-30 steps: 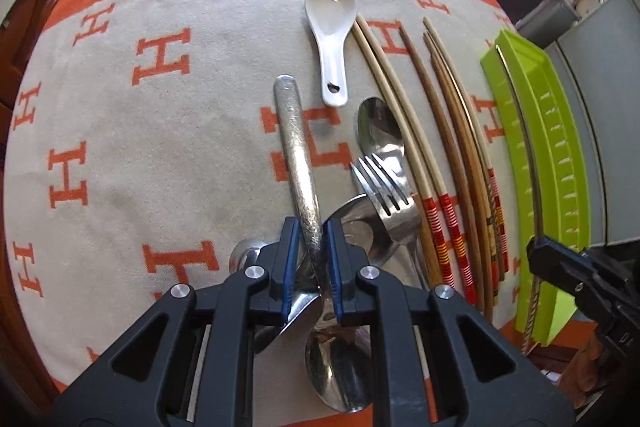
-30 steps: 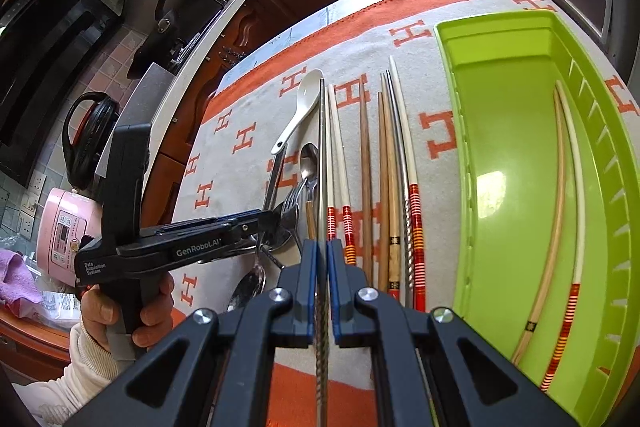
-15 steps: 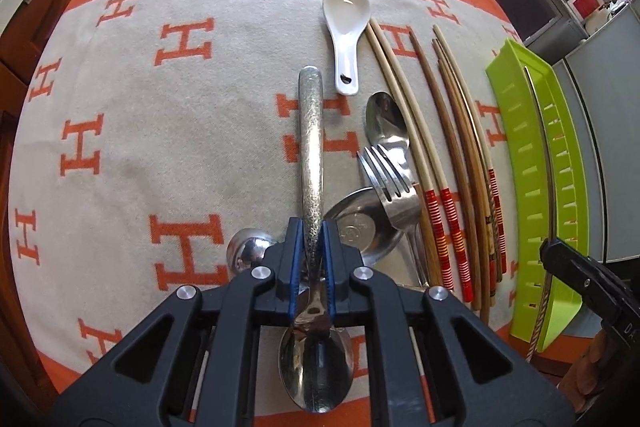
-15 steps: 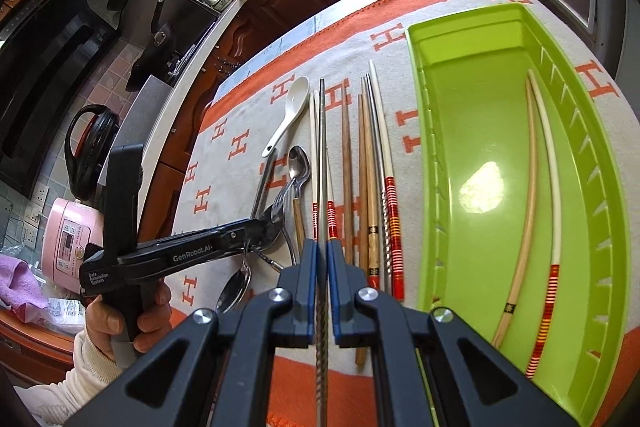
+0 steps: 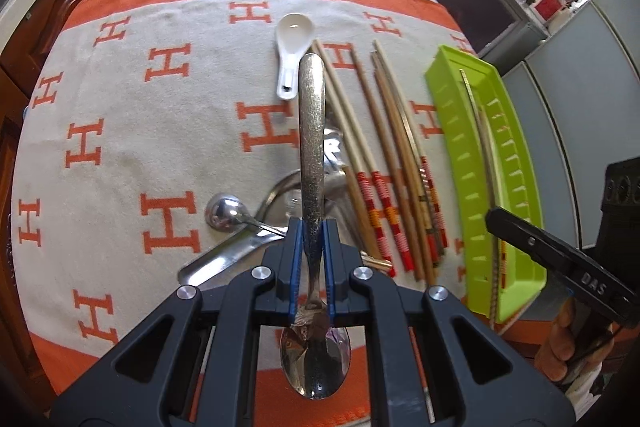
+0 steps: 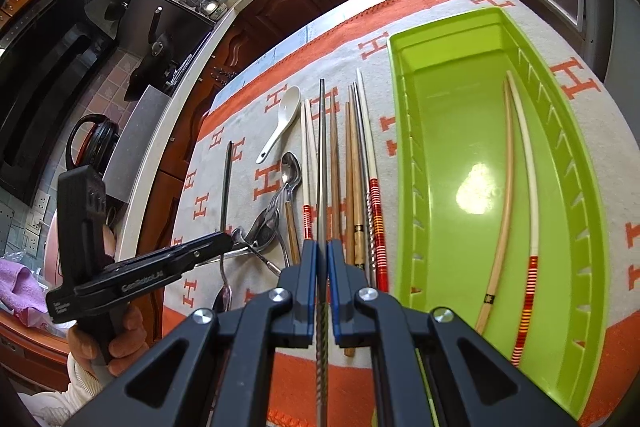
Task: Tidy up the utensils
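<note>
A: Beige woven cloth with orange H letters and an orange border (image 5: 168,155) covers the whole table. What sits on it?

B: Largest is the long lime-green plastic tray with slotted walls (image 6: 448,39), at the right side of the cloth. 2 pale chopsticks with red-striped ends (image 6: 528,195) lie inside it, side by side along its length.

A: And between the tray and the bare cloth?

B: A row of wooden and bamboo chopsticks (image 6: 352,163), roughly parallel, just beside the tray. Left of them a small heap of steel cutlery: a fork, spoons and a round-bowled ladle (image 5: 222,213), overlapping one another. A white ceramic soup spoon (image 5: 291,51) lies at the far end of that heap.

A: The grippers?

B: The left gripper (image 5: 313,259) has its blue pads (image 5: 295,267) clamped on a hammered steel spoon (image 5: 312,131), lifted clear of the heap, handle pointing away and bowl hanging back under the jaws. Its jaws have just been closing onto that handle.

A: The right one?

B: The right gripper (image 6: 322,283) is pinched tight on a thin grey metal chopstick (image 6: 321,147), held above the chopstick row and running parallel to it. A hand (image 6: 110,343) grips the left tool's handle.
</note>
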The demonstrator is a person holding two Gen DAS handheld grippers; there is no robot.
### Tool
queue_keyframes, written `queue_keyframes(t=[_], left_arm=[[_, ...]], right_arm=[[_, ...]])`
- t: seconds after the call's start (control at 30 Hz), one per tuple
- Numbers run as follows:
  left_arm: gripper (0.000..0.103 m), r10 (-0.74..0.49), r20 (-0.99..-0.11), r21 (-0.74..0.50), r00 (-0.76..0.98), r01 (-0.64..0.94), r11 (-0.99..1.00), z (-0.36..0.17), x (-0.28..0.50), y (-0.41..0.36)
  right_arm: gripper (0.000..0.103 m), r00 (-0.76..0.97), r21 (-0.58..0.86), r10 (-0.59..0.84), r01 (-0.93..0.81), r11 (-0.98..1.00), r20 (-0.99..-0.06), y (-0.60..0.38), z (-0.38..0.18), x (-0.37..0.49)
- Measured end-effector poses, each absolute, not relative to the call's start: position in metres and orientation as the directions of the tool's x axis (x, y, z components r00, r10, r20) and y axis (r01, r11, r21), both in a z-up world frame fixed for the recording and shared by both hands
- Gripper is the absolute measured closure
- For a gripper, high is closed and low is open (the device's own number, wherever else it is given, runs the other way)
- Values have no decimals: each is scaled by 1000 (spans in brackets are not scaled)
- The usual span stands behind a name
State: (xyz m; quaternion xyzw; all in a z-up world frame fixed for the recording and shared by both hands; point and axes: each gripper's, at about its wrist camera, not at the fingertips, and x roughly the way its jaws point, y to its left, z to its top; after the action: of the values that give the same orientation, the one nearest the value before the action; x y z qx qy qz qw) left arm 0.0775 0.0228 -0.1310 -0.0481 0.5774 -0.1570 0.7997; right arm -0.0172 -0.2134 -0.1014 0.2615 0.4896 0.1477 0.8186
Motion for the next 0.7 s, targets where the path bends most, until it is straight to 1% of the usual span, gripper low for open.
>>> queue_keyframes(t=[0.23, 0.33, 0.53, 0.7], left_arm=[[96, -389, -879, -315, 275, 277, 908, -103, 65, -15], [96, -424, -867, -336, 261, 321, 885, -91, 65, -43], [96, -438, -867, -334, 238, 374, 865, -83, 77, -107], [96, -440, -879, -353, 185, 367, 861, -96, 94, -151]], right_arm=[[98, 511, 567, 466, 52, 822, -722, -236, -92, -27], [98, 527, 546, 426, 87, 833, -735, -250, -90, -30], [97, 517, 450, 312, 162, 878, -797, -275, -92, -28], [97, 498, 343, 184, 248, 906, -847, -291, -98, -24]])
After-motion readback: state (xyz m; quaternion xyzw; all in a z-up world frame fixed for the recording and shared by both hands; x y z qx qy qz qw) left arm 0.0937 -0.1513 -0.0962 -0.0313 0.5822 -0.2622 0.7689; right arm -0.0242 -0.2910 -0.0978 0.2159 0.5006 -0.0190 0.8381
